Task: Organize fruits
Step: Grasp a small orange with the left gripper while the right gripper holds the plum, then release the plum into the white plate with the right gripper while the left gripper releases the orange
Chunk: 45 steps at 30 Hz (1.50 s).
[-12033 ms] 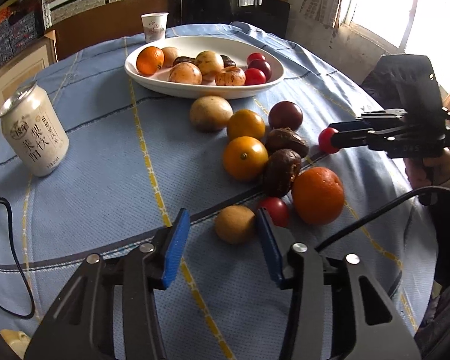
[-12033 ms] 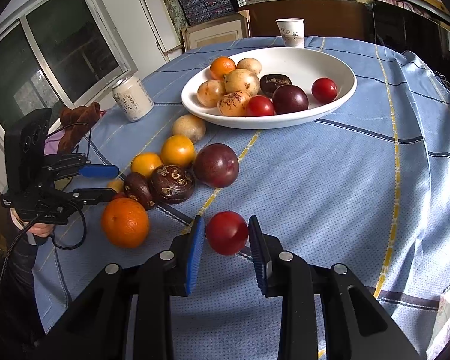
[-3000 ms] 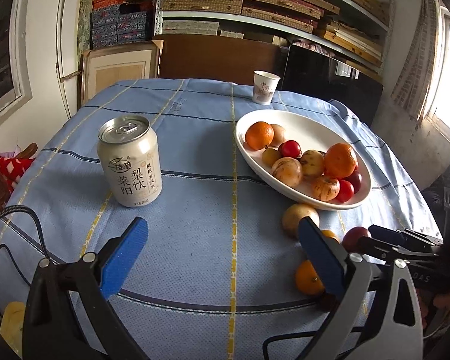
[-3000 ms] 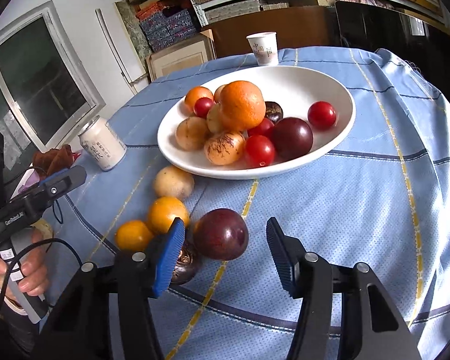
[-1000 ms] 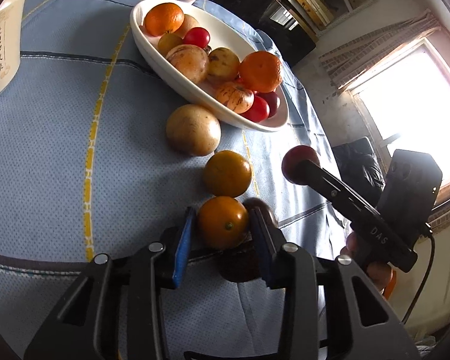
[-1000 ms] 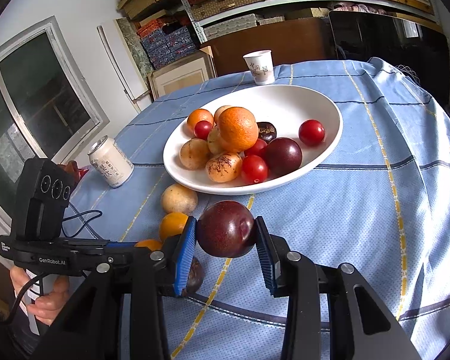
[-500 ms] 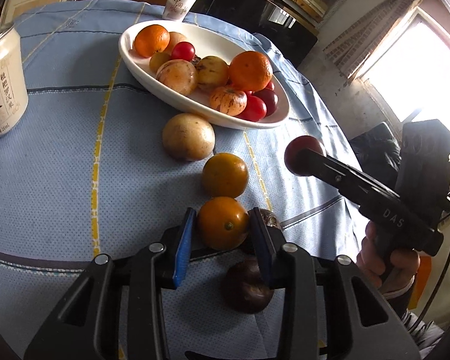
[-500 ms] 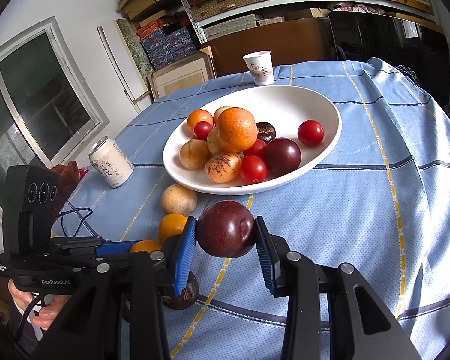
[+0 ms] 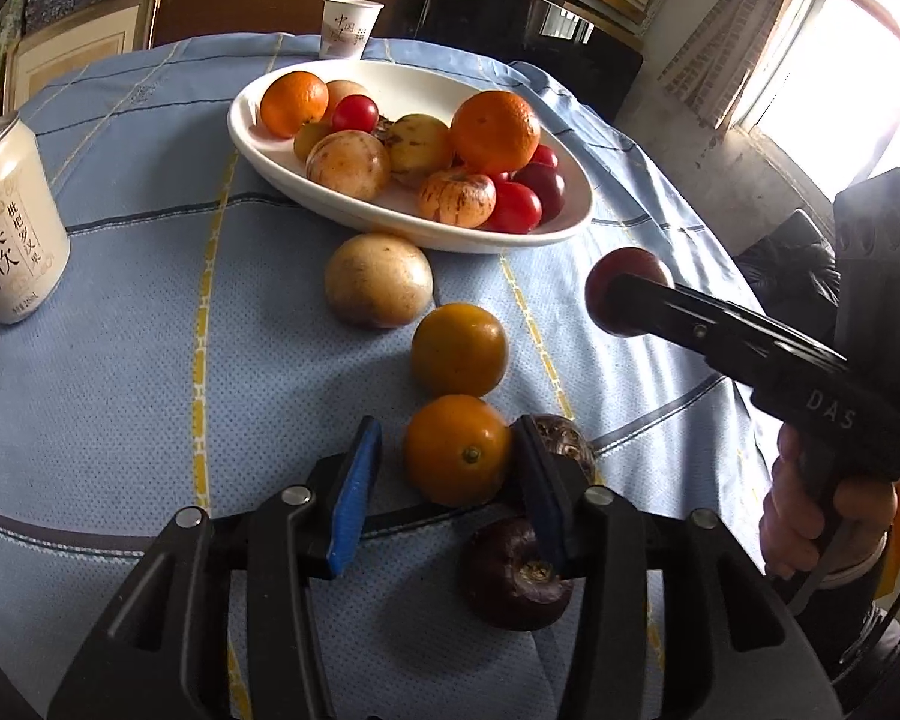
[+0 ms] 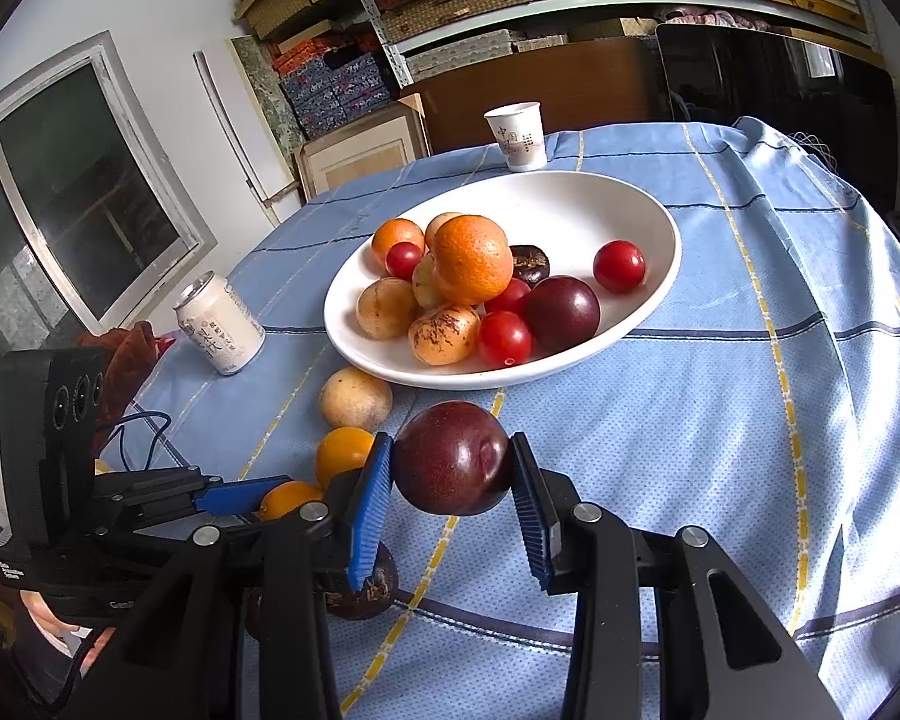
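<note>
Right hand-held gripper point(image 10: 453, 501) pinching dark plum point(image 10: 453, 457), raised off bench point(image 10: 750, 420); white bowl point(image 10: 660, 276) straight ahead, far side. Left hand-held gripper point(image 9: 450, 480) spread around small orange point(image 9: 457, 450).

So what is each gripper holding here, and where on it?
The right gripper holds a dark plum, jaws on its two opposite sides, lifted off the tablecloth. The left gripper brackets a small orange, but a gap shows on one side: no hold.
</note>
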Available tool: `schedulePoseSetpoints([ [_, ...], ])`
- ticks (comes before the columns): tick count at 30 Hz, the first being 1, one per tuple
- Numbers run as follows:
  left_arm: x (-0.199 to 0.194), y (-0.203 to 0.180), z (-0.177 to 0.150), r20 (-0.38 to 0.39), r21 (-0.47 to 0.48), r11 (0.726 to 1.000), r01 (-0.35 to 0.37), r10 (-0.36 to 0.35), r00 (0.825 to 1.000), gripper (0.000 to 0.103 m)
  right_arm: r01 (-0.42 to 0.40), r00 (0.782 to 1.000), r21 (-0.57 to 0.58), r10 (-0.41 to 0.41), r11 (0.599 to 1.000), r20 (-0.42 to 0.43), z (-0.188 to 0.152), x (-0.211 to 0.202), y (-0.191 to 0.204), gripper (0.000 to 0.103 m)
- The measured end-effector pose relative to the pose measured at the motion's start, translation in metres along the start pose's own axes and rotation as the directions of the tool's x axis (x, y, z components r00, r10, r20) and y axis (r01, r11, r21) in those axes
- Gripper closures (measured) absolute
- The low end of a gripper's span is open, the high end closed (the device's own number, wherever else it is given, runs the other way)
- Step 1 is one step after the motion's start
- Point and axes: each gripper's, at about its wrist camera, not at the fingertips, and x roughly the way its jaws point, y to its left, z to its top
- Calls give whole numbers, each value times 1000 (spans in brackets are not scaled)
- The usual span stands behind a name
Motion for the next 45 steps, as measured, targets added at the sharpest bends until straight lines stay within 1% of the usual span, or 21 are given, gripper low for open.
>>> schedulePoseSetpoints([
  [2, -1, -4, -1, 10, 27, 999, -21, 21, 1000, 59, 1, 1000, -2, -1, 1000, -1, 0, 0, 0, 64],
  [4, -3, -10, -4, 20, 67, 996, -59, 58, 998, 59, 5, 1000, -7, -5, 1000, -2, -1, -1, 2, 64],
  [7, -4, -17, -7, 26, 95, 991, -99, 97, 995, 59, 5, 1000, -12, -5, 1000, -5, -1, 0, 3, 64],
  [9, -4, -16, -8, 17, 98, 989, -112, 111, 994, 61, 9, 1000, -15, -9, 1000, -6, -1, 0, 4, 63],
  [11, 0, -12, -8, -12, 79, 991, -109, 110, 994, 65, 20, 1000, -22, -20, 1000, -4, -2, 0, 5, 63],
  [14, 0, -9, -8, -12, 65, 991, -116, 117, 993, 66, 16, 1000, -23, -16, 1000, -4, -2, -1, 5, 63],
  [19, 2, -18, -11, -4, 114, 980, -163, 164, 986, 66, 19, 1000, -30, -19, 999, -9, -3, 1, 6, 63],
  [26, 0, -17, -10, 2, 107, 979, -174, 174, 985, 67, 18, 1000, -31, -18, 999, -9, -2, 2, 6, 63],
  [29, -4, -14, -9, 10, 89, 983, -158, 158, 987, 67, 13, 1000, -28, -13, 1000, -8, -2, 1, 5, 63],
  [34, -13, -15, -8, 53, 82, 985, -154, 150, 987, 67, 6, 1000, -21, -6, 1000, 2, -2, -2, 5, 63],
  [36, -19, -15, -5, 67, 83, 988, -131, 126, 990, 67, 4, 999, -22, -3, 1000, 39, 0, -6, 5, 64],
  [37, -24, -12, -1, 81, 72, 992, -106, 100, 992, 67, 8, 998, -24, -6, 1000, 67, 2, -9, 5, 64],
  [39, -34, -9, 10, 116, 52, 995, -85, 79, 990, 67, 35, 990, -32, -31, 999, 137, 9, -13, 6, 64],
  [43, -41, -7, 39, 190, 51, 991, -125, 113, 975, 67, 50, 973, 15, -52, 999, 225, 23, -15, -4, 64],
  [45, -38, -4, 58, 210, 42, 990, -133, 122, 970, 67, 52, 969, 42, -60, 998, 241, 30, -12, -11, 64],
])
